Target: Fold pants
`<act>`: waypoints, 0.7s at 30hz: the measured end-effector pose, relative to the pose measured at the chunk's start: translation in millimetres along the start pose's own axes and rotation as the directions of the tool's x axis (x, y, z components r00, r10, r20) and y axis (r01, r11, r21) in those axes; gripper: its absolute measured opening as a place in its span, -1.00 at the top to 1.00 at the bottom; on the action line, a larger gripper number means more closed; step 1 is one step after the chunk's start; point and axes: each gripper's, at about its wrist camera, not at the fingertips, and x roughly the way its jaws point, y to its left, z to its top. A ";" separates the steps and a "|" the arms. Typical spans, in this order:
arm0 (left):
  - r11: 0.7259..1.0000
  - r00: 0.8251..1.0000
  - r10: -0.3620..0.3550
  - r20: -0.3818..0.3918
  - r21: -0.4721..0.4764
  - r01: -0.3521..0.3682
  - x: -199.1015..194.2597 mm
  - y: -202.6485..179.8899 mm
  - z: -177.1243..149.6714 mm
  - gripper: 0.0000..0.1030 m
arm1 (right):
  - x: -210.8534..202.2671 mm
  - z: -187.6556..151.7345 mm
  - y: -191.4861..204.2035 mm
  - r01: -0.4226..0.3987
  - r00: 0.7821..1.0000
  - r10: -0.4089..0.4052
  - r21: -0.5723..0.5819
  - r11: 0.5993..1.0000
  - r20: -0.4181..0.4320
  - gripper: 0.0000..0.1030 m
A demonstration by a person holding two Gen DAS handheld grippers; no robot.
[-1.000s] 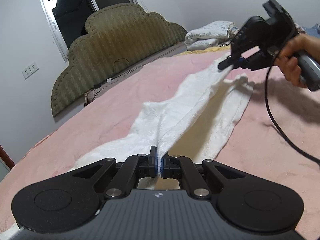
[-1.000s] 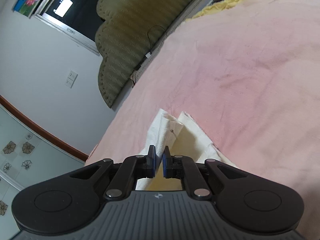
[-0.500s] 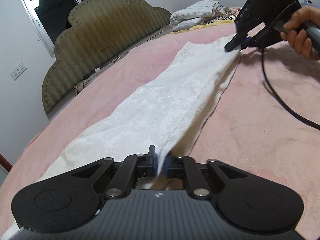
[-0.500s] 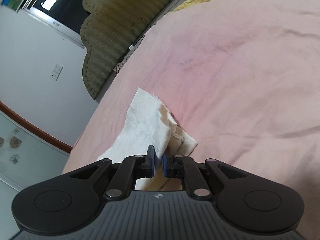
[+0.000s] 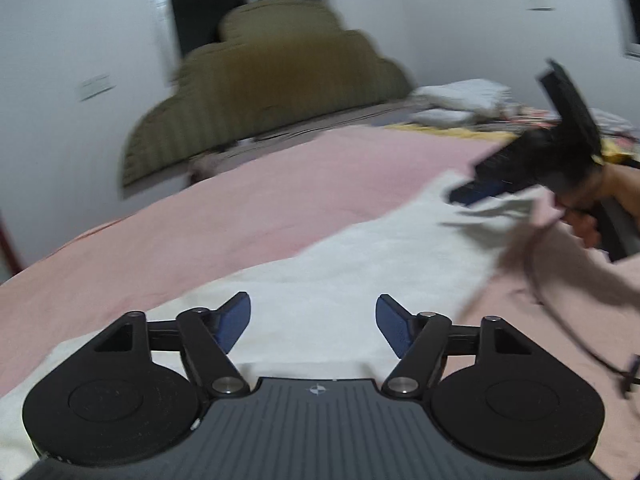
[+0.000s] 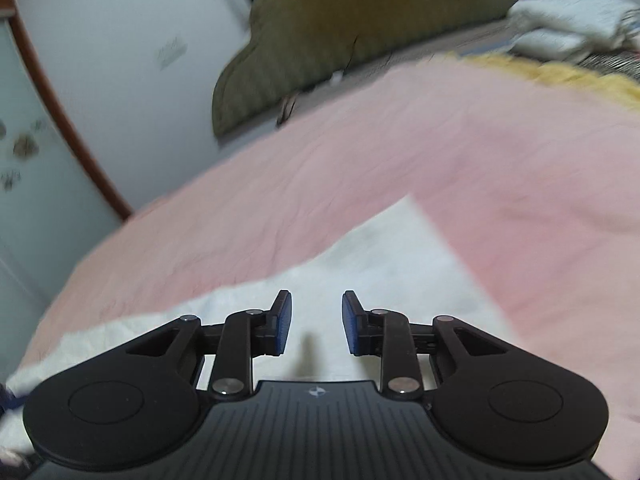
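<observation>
Both claws have just been opening: the left gripper [image 5: 313, 326] gapes wide, the right gripper [image 6: 316, 322] narrower, nothing between either. White pants [image 5: 360, 272], soft and nubbly, lie as a flat band across the frame's middle on the pink bedspread [image 5: 240, 208] (motion-blurred). A trailing finger could snag the limp cloth and undo the fold.

open pink bedspread [image 6: 500, 168] ahead, headboard [image 6: 360, 32] beyond
</observation>
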 end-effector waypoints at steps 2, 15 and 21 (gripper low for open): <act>0.998 0.995 0.038 -0.090 -0.051 -0.043 13.3 22.3 -5.7 -0.42 | 21.2 -0.2 -4.1 0.046 0.998 -0.046 -0.009 0.999 -0.033 0.49; 0.992 0.983 0.021 -0.183 -0.122 -0.043 34.6 29.2 -6.5 -0.46 | -9.3 -31.2 25.9 -0.037 0.999 0.033 -0.107 0.994 -0.033 0.07; 0.988 0.986 0.068 -0.152 0.150 -0.045 19.0 -10.3 -25.4 -0.48 | 5.8 -35.2 23.1 0.167 0.986 -0.165 -0.237 0.957 0.027 -0.13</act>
